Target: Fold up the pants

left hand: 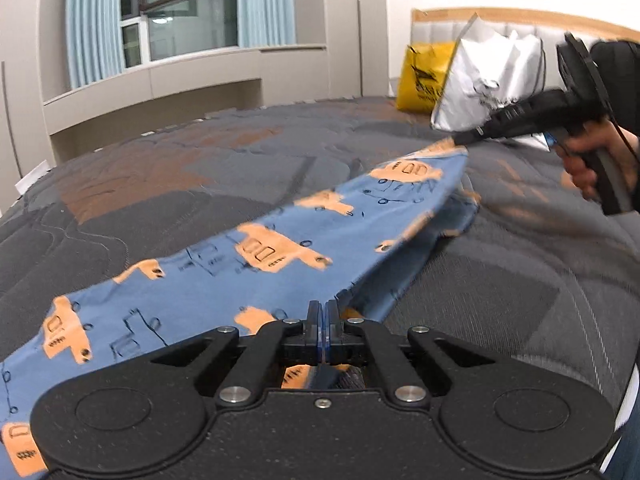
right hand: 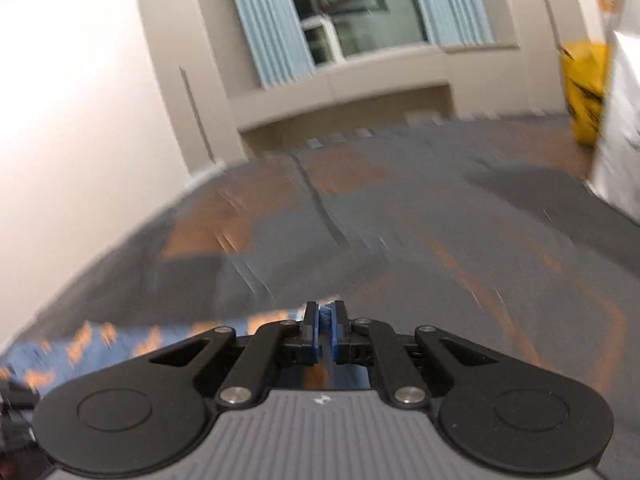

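Note:
The pants (left hand: 248,264) are blue with orange vehicle prints. They hang stretched above the grey and orange bedspread (left hand: 160,184), from lower left to upper right in the left wrist view. My left gripper (left hand: 323,312) is shut on the near edge of the pants. My right gripper (left hand: 460,142) is shut on the far end of the pants, held by a hand at the right. In the blurred right wrist view the right gripper (right hand: 325,316) is shut on blue cloth, and the pants (right hand: 88,344) trail off to the lower left.
A yellow bag (left hand: 424,80) and a white bag (left hand: 488,76) stand at the headboard (left hand: 520,14) end of the bed. A window with blue curtains (left hand: 92,20) and a beige ledge (left hand: 180,80) lie beyond the bed's far edge.

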`<control>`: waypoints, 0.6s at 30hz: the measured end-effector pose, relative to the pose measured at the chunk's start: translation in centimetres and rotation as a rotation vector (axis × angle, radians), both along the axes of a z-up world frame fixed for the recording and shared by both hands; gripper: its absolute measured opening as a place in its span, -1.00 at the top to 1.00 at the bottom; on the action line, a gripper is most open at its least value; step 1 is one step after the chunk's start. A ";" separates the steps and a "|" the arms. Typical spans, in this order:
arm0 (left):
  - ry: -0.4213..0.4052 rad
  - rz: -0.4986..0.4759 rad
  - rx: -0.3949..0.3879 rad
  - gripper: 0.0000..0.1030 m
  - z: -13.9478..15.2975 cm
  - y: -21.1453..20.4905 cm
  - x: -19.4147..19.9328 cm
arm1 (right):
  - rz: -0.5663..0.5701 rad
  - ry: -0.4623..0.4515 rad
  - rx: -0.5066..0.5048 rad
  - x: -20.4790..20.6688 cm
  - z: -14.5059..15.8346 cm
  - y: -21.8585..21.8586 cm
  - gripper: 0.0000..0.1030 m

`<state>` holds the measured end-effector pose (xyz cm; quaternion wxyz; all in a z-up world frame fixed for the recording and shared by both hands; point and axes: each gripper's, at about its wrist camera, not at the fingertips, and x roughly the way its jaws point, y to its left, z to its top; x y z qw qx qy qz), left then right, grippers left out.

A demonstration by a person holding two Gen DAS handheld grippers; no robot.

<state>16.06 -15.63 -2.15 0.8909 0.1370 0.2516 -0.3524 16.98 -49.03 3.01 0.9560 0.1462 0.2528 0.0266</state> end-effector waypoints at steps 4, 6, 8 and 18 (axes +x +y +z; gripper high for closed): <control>0.003 -0.005 0.037 1.00 -0.7 -0.6 -0.3 | -0.015 0.081 0.031 -1.5 -3.3 -0.6 0.87; 0.006 -0.006 0.044 1.00 -0.7 -0.8 -0.3 | -0.006 0.098 0.032 -1.4 -4.0 -0.5 0.85; 0.004 -0.003 0.043 0.97 -0.7 -0.7 -0.2 | 0.011 0.109 -0.004 -1.1 -4.2 -0.2 0.71; 0.001 0.088 -0.071 -0.09 0.5 1.2 -0.8 | 0.050 0.123 -0.063 4.7 -4.0 -0.1 -0.23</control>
